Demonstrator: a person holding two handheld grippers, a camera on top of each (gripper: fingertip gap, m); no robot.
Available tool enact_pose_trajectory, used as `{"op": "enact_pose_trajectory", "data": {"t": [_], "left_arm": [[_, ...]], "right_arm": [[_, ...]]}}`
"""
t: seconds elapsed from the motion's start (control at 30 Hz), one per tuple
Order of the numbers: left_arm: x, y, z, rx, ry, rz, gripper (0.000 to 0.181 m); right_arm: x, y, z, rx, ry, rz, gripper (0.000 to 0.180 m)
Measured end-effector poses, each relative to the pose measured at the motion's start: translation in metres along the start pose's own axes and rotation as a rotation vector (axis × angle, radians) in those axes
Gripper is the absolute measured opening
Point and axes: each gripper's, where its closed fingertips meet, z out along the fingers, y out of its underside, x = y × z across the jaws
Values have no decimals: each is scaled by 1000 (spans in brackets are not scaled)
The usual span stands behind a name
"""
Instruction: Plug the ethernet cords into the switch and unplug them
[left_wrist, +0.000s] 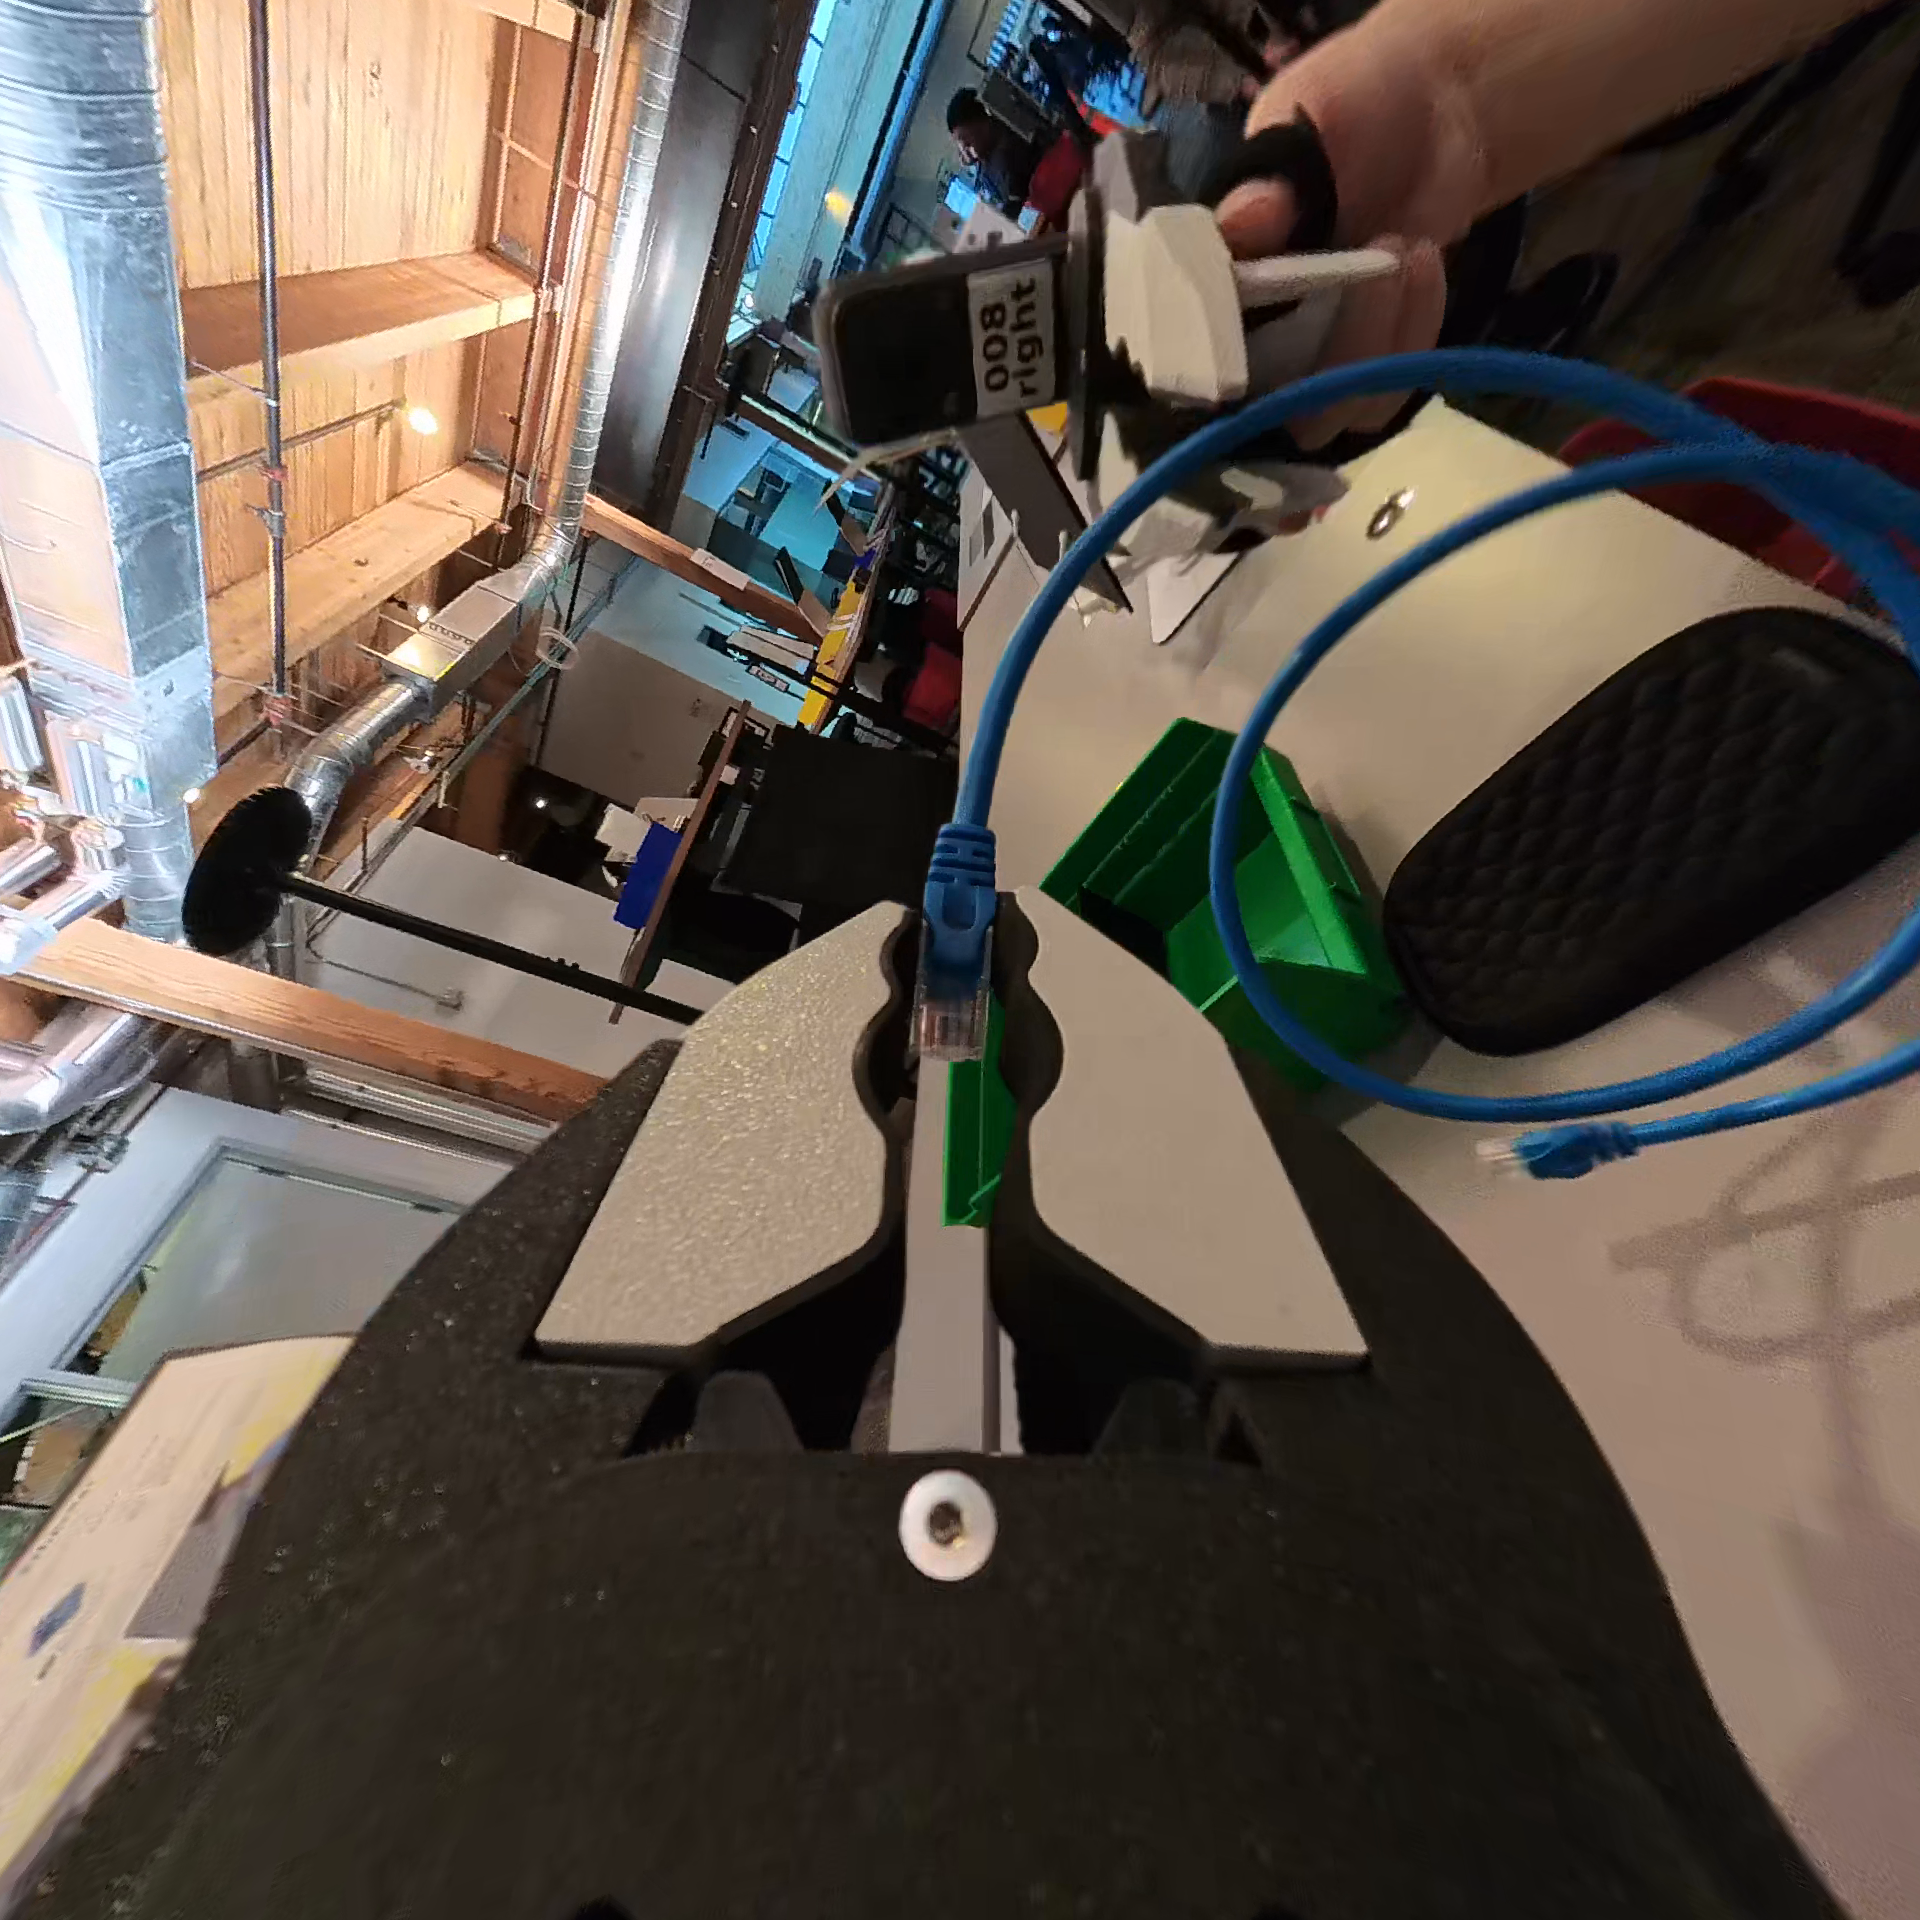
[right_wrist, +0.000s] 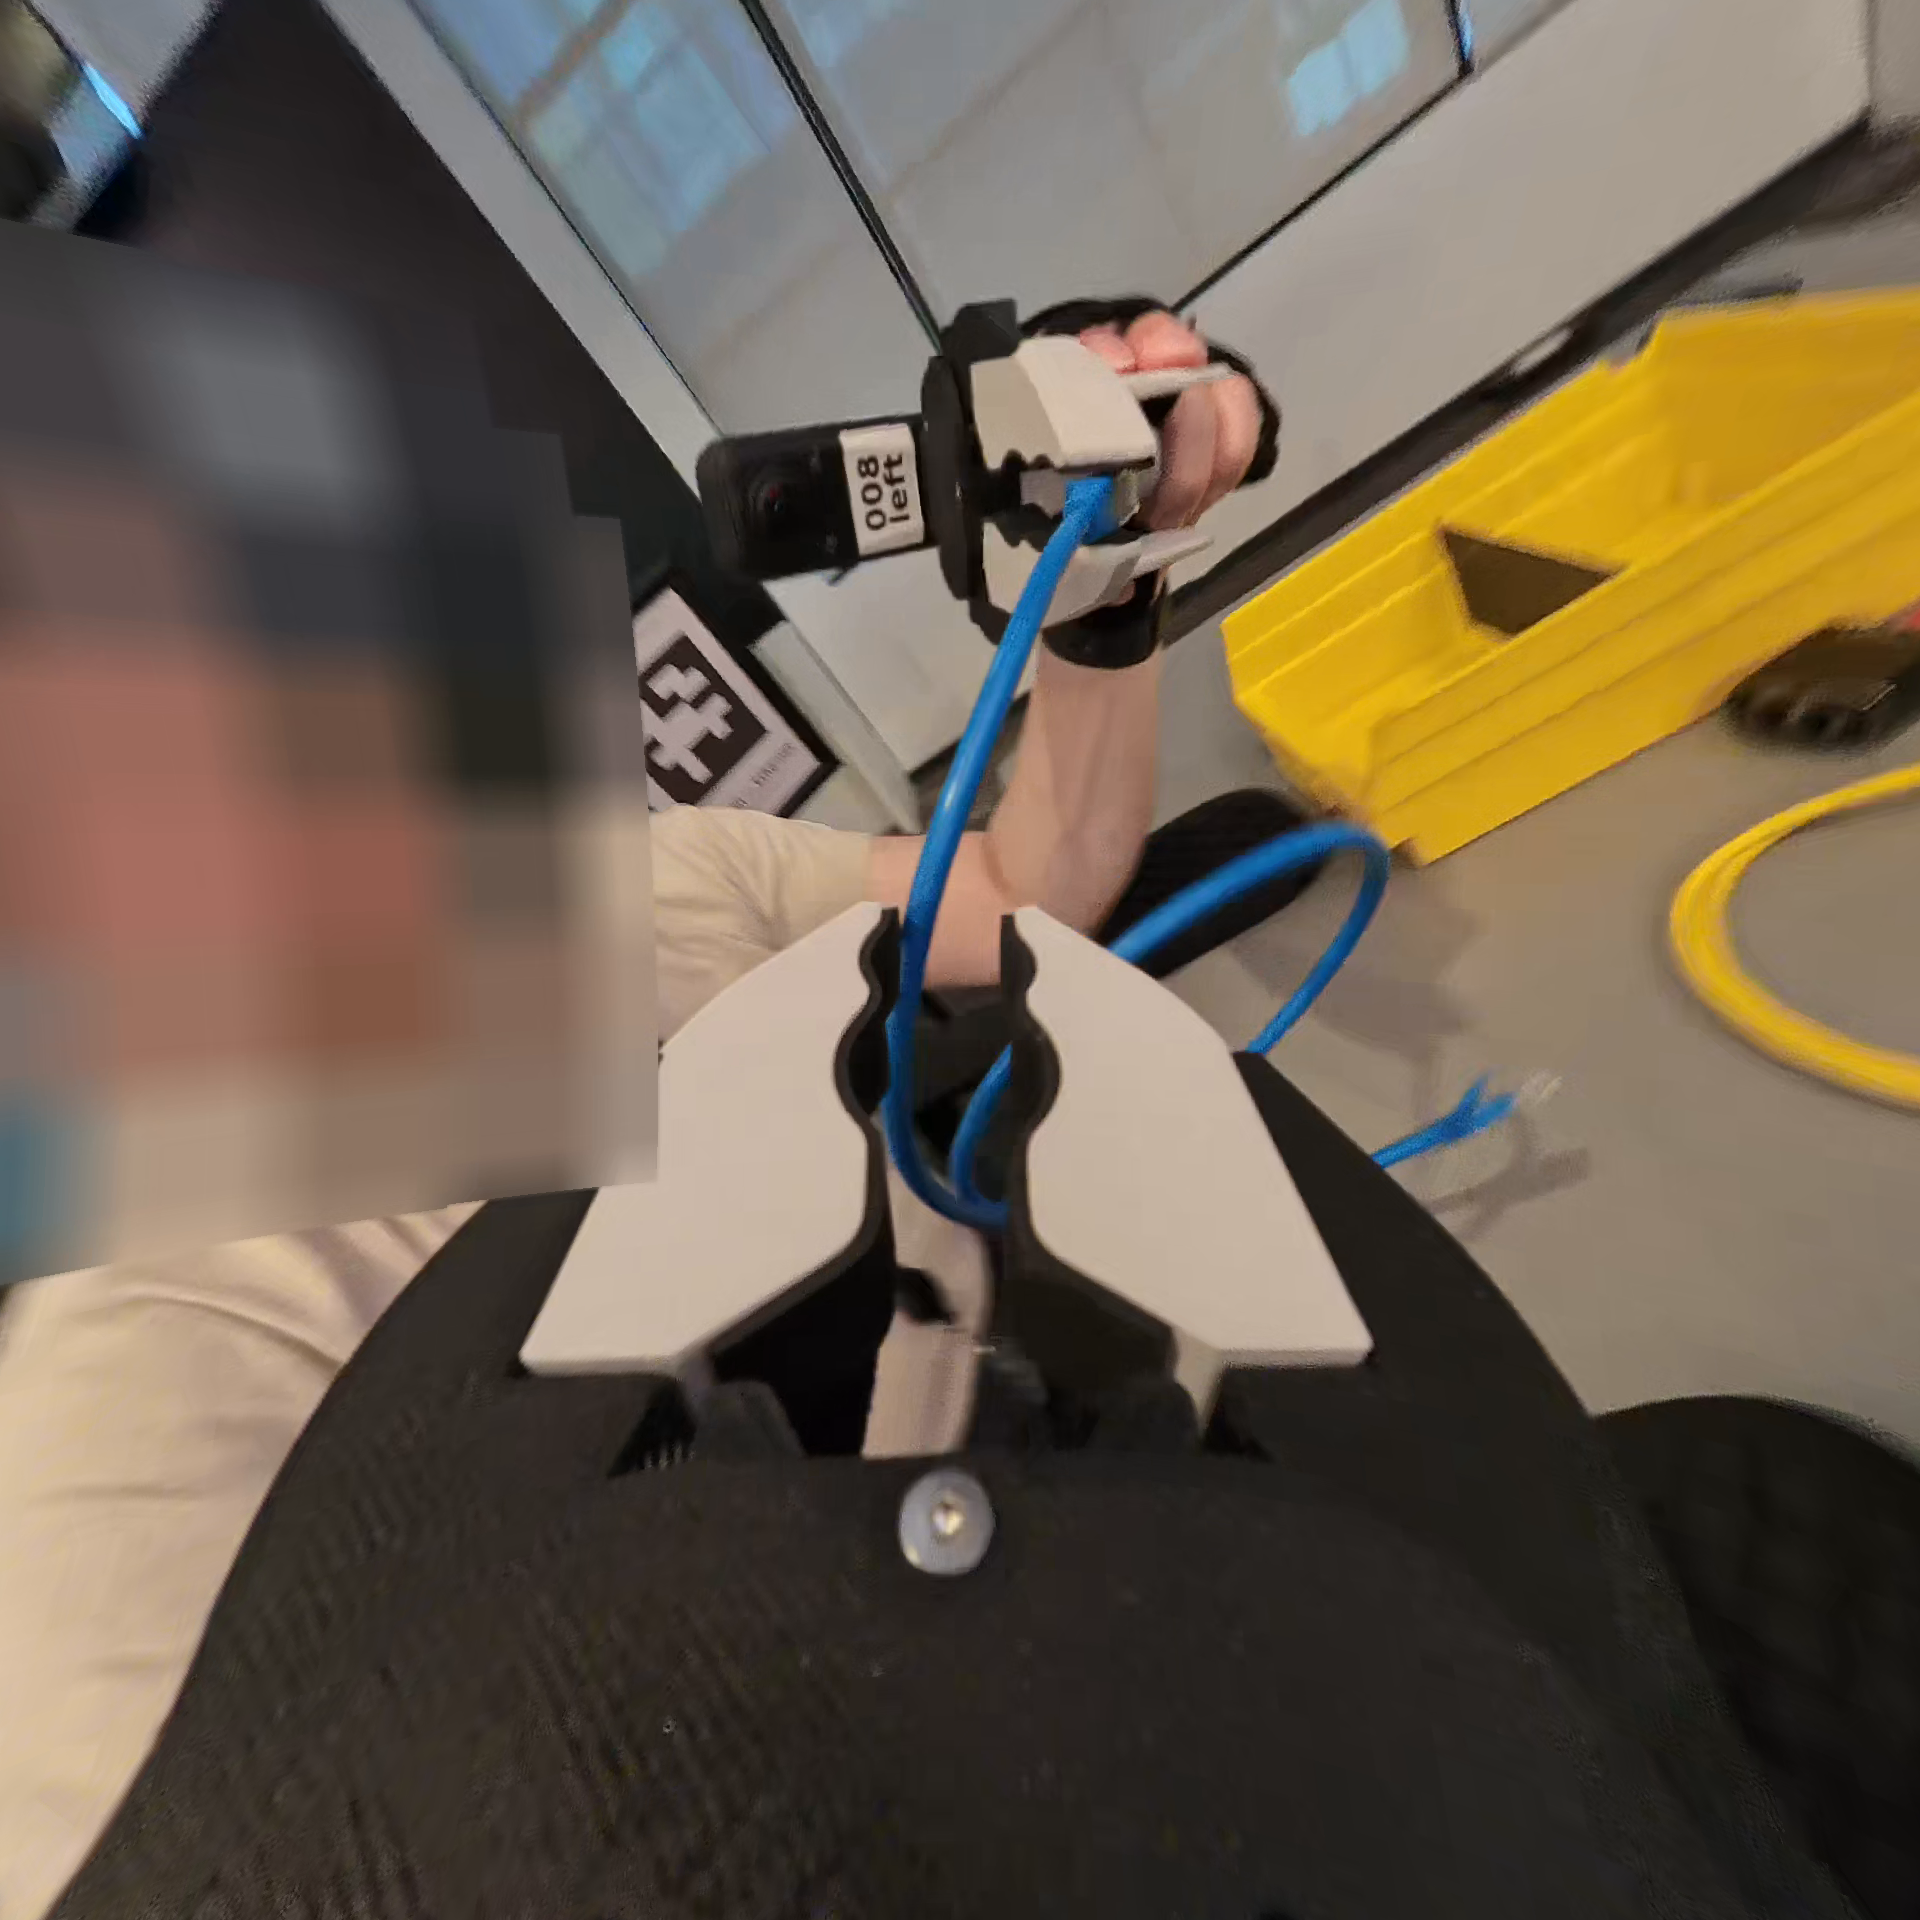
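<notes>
My left gripper (left_wrist: 956, 935) is shut on the clear plug and blue boot of a blue ethernet cord (left_wrist: 951, 971) and holds it up off the grey table (left_wrist: 1558, 1507). The cord loops away to the right. Its free plug (left_wrist: 1548, 1153) hangs just above the table. In the right wrist view the same cord (right_wrist: 966, 748) runs from the left gripper (right_wrist: 1091, 499) down between the fingers of my right gripper (right_wrist: 945, 935). Those fingers stand a narrow gap apart, wider than the cord. The free plug (right_wrist: 1475, 1117) shows at the right. No switch is in view.
A green bin (left_wrist: 1247, 914) and a black textured pad (left_wrist: 1662, 821) lie on the table beyond my left gripper, with a red object (left_wrist: 1766, 457) behind. A yellow bin (right_wrist: 1558, 582), a yellow cord (right_wrist: 1766, 997) and a black-and-white marker card (right_wrist: 707, 727) show in the right wrist view. Spacing between my two grippers at the tips: around 11 cm.
</notes>
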Motion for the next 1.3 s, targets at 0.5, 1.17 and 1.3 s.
{"op": "enact_pose_trajectory", "data": {"t": [0.5, 1.17, 1.3], "left_arm": [[-20, 2, -15, 101, 79, -409, 13], [-20, 53, -34, 53, 175, -788, 30], [-33, 51, -45, 221, 247, -1097, 42]], "right_arm": [[16, -76, 81, 216, 326, -1047, 43], [66, -81, 102, 178, 332, -1097, 12], [64, -89, 93, 238, 407, -1182, 12]]}}
